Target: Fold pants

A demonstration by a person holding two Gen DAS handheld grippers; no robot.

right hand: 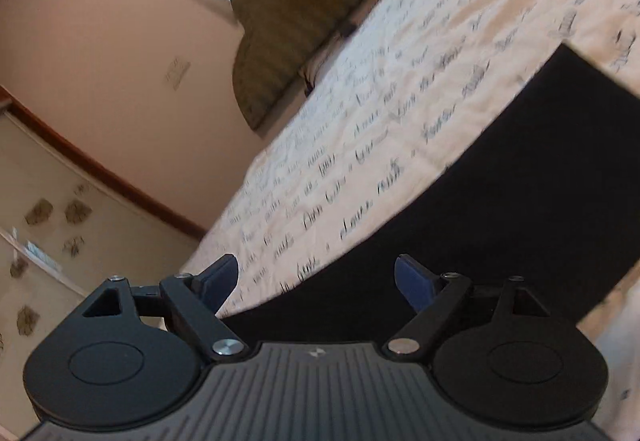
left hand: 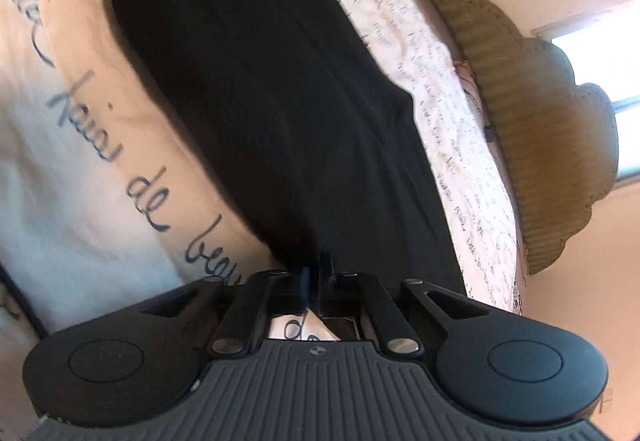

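A pair of plain black cloth pants (left hand: 256, 89) lies spread flat on a bed dressed in a cream bedspread printed with dark handwritten script (left hand: 80, 177). Seen from the left wrist, the dark fabric runs as a long band from the top of the view down to the left tongs (left hand: 316, 273), with the lettered cover showing on both sides of it. The left tongs are pressed together, and the black cloth reaches right up to their tips; whether a fold of it is caught between them cannot be told, since dark fabric and dark fingers merge there.

From the right wrist, the pants appear as a straight-edged black panel (right hand: 500, 201) with a square corner, lying on the bedspread (right hand: 400, 81) and running under the right tongs (right hand: 316, 281). The right tongs stand spread wide, their blue-padded fingers (right hand: 412, 277) apart and nothing between them, poised just above the near edge of the cloth.

At the far side of the bed rises an olive-green ribbed headboard with a scalloped outline (left hand: 540, 121), against a pale pink wall (right hand: 120, 41) with a bright window (left hand: 600, 61). A tiled floor with brown skirting (right hand: 60, 221) shows beyond the bed's edge.
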